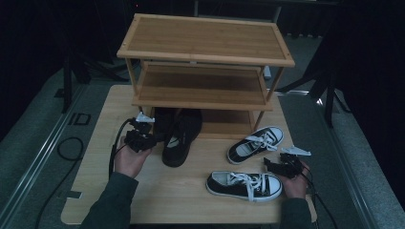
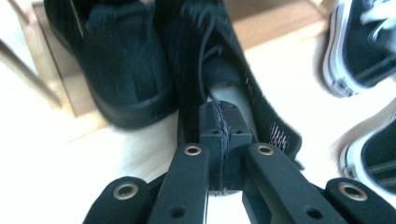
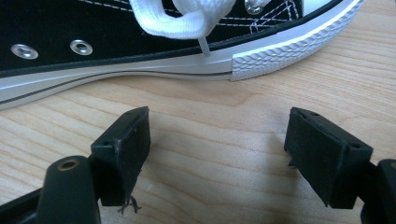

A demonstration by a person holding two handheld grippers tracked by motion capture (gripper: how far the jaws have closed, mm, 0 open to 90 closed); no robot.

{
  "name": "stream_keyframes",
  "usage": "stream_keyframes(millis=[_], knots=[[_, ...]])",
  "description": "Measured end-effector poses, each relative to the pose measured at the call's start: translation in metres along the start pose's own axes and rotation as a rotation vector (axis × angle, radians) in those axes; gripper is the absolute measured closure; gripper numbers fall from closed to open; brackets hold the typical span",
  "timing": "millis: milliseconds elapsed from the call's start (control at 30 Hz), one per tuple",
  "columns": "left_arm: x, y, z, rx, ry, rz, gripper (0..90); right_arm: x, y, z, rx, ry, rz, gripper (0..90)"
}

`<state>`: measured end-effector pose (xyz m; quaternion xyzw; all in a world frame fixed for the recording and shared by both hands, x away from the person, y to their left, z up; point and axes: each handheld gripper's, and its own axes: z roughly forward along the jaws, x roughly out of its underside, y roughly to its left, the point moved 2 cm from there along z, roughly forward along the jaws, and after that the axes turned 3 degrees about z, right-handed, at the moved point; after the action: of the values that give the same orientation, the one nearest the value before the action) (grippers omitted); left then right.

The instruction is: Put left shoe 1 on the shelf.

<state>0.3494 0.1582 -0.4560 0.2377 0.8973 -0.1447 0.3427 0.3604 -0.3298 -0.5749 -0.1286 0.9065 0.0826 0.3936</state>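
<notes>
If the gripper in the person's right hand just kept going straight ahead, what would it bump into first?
Most likely the near black-and-white sneaker: the right gripper, open over bare table, points at its white rubber sole edge, with nothing between.

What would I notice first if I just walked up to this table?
Probably the big wooden shoe rack at the back of the table. Next, two black-and-white sneakers lie at the front right, near the open right tool. At the left, the left tool is pinched on the heel rim of a black shoe.
</notes>
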Motion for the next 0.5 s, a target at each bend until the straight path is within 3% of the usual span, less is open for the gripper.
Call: stream_keyframes(millis=[133,300,500], knots=[[0.016,0.000,0.002,-0.012,0.013,-0.011,89.4,0.000,0.000,0.000,0.001,0.000,-0.002,22.6],[0.032,-0.007,0.007,-0.021,0.039,0.006,89.3,0.000,0.000,0.000,0.001,0.000,-0.003,22.6],[0.044,-0.018,0.015,0.031,0.072,0.024,89.0,0.000,0.000,0.000,0.002,0.000,-0.004,22.6]])
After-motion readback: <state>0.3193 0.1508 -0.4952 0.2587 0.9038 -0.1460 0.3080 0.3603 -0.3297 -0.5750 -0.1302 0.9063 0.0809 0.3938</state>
